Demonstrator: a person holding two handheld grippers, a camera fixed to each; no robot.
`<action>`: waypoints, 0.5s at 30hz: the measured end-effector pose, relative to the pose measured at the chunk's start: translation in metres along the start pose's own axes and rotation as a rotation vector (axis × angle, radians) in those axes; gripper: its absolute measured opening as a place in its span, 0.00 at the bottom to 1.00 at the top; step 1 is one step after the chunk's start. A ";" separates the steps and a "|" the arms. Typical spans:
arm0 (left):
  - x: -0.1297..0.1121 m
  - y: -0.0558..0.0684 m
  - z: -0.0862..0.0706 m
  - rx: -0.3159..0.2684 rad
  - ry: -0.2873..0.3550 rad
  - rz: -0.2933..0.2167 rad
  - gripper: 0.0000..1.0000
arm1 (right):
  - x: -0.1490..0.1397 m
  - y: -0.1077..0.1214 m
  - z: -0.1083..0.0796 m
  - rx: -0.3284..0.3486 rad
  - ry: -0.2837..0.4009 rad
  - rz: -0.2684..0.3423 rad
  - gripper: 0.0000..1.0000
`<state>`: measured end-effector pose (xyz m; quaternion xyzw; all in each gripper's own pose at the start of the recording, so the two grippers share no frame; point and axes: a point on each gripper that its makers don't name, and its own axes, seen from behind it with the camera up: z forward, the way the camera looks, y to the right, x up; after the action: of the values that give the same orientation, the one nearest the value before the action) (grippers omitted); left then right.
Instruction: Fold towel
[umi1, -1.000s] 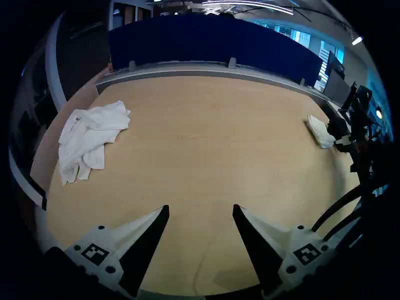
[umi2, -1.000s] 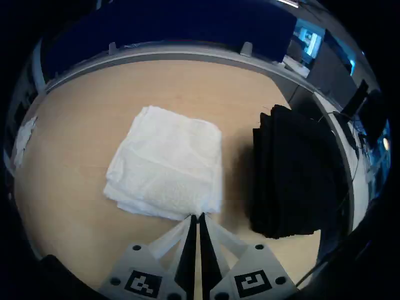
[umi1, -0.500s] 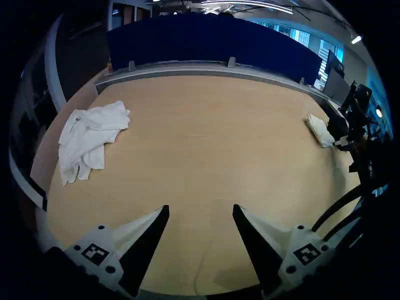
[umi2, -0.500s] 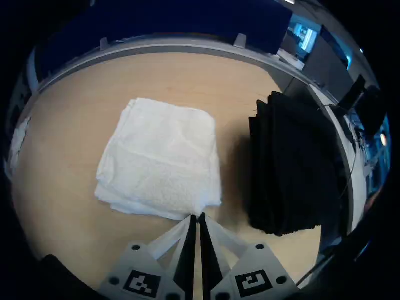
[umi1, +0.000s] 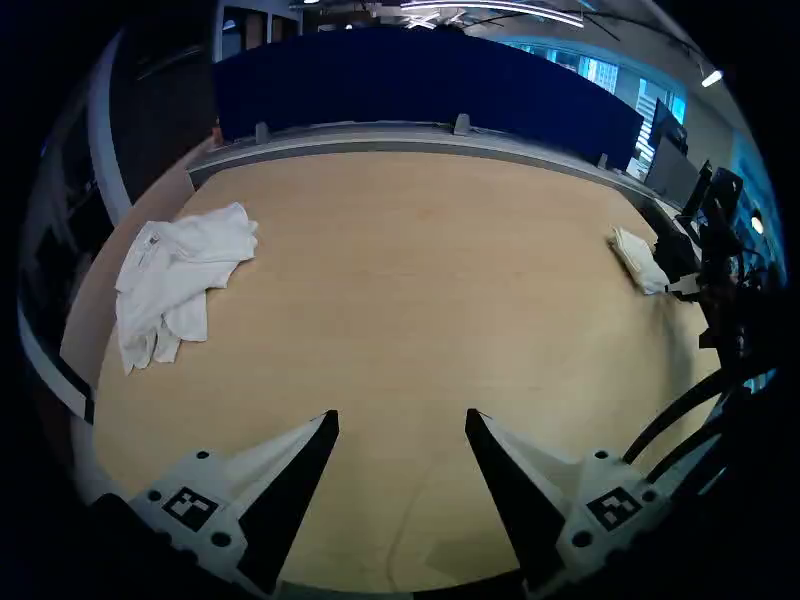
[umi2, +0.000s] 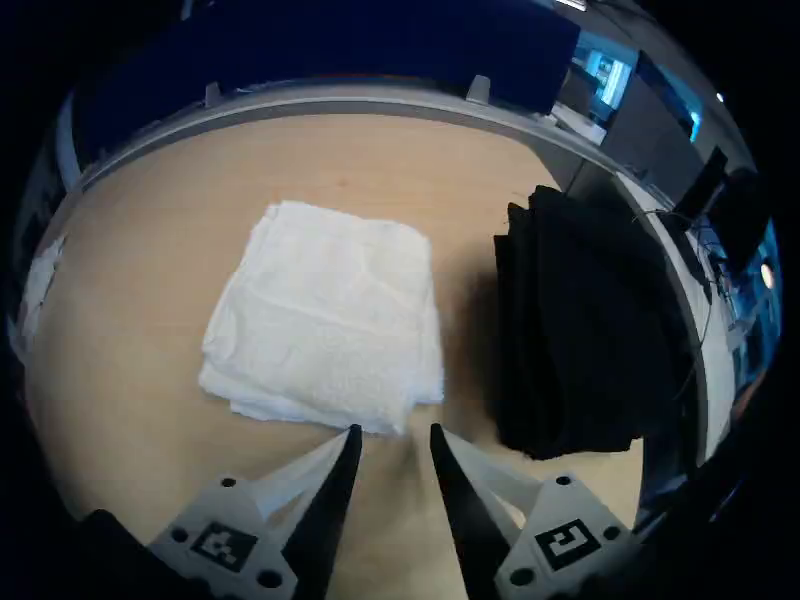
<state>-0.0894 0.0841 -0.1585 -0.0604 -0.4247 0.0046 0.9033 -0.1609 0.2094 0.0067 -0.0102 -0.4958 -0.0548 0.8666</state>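
A folded white towel (umi2: 325, 315) lies flat on the wooden table (umi2: 150, 260), just ahead of my right gripper (umi2: 392, 440), whose fingers stand a little apart with nothing between them. The same folded towel (umi1: 640, 260) sits small at the far right in the left gripper view. A crumpled white towel (umi1: 175, 275) lies at the table's left side. My left gripper (umi1: 400, 425) hovers open over bare table (umi1: 420, 280), far from both towels.
A stack of black folded cloth (umi2: 580, 330) stands right of the folded towel. A grey rail and blue partition (umi1: 430, 85) bound the far edge. Dark equipment and cables (umi1: 725, 290) crowd the right side in the left gripper view.
My right gripper has opened from shut, letting go at the folded towel's near corner. The left gripper has barely moved.
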 end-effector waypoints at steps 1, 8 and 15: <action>0.000 0.000 0.000 -0.001 0.000 0.000 0.94 | 0.001 -0.001 -0.001 0.001 0.009 -0.001 0.68; 0.003 0.000 0.001 -0.003 0.003 -0.003 0.94 | 0.008 -0.010 -0.008 0.018 0.055 -0.003 1.00; 0.004 0.000 0.000 -0.004 0.011 -0.007 0.94 | 0.011 -0.014 -0.011 0.020 0.065 -0.011 1.00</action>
<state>-0.0871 0.0846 -0.1557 -0.0608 -0.4200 0.0005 0.9055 -0.1469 0.1940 0.0103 0.0029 -0.4681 -0.0552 0.8819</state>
